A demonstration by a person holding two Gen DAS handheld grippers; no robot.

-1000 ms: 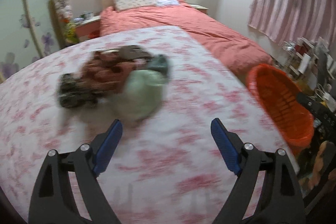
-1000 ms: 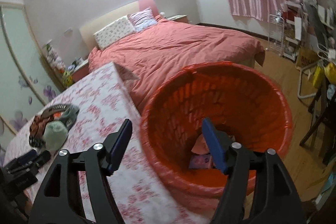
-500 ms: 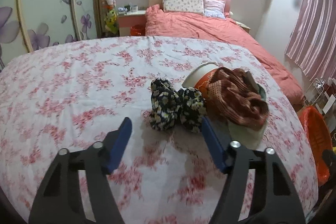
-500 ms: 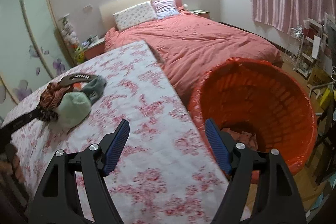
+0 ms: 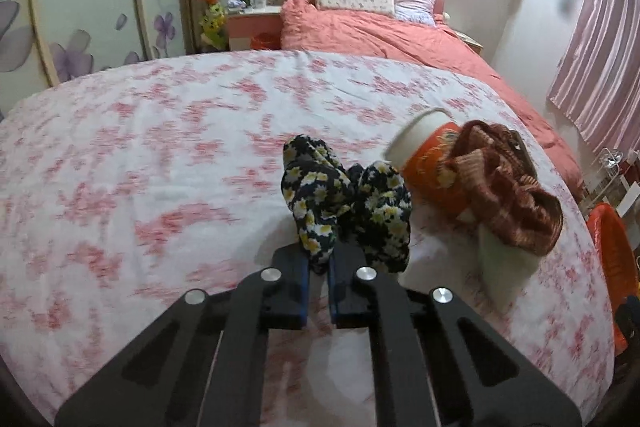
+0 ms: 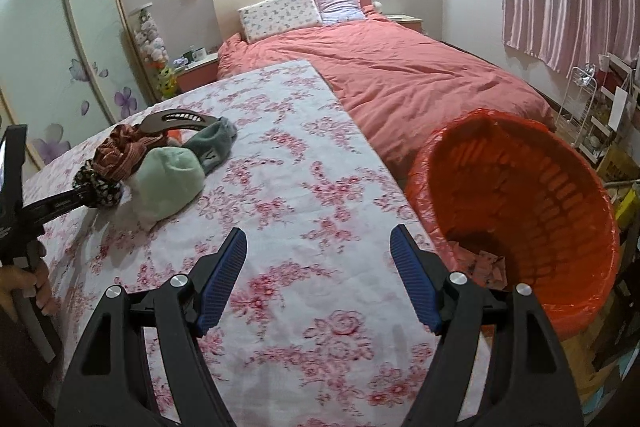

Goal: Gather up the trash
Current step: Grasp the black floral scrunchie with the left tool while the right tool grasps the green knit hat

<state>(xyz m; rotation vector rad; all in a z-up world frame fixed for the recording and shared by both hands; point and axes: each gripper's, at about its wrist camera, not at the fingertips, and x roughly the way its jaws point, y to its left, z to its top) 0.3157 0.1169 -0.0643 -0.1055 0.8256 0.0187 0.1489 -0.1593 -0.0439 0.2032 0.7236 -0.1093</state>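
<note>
My left gripper (image 5: 318,269) is shut on the near edge of a black daisy-print cloth (image 5: 346,205) on the floral tablecloth (image 5: 140,167). Right of it lie an orange cup with a white lid (image 5: 426,143), a brown knitted cloth (image 5: 508,187) and a pale green cloth (image 5: 504,267). In the right wrist view the same pile shows: daisy cloth (image 6: 100,185), brown cloth (image 6: 124,149), pale green cloth (image 6: 168,183), grey cloth (image 6: 212,143), brown hair clip (image 6: 176,119). My right gripper (image 6: 318,279) is open and empty over the table's right part, beside the orange trash basket (image 6: 516,211).
The basket stands off the table's right edge and holds some scraps (image 6: 480,263); it shows at the right edge of the left wrist view (image 5: 612,251). A bed with a coral duvet (image 6: 400,75) lies beyond the table. Shelving (image 6: 600,107) stands at the right.
My left gripper closed on the daisy-print cloth; it was open in front of it half a second ago. My right gripper swung left from above the basket to over the table.
</note>
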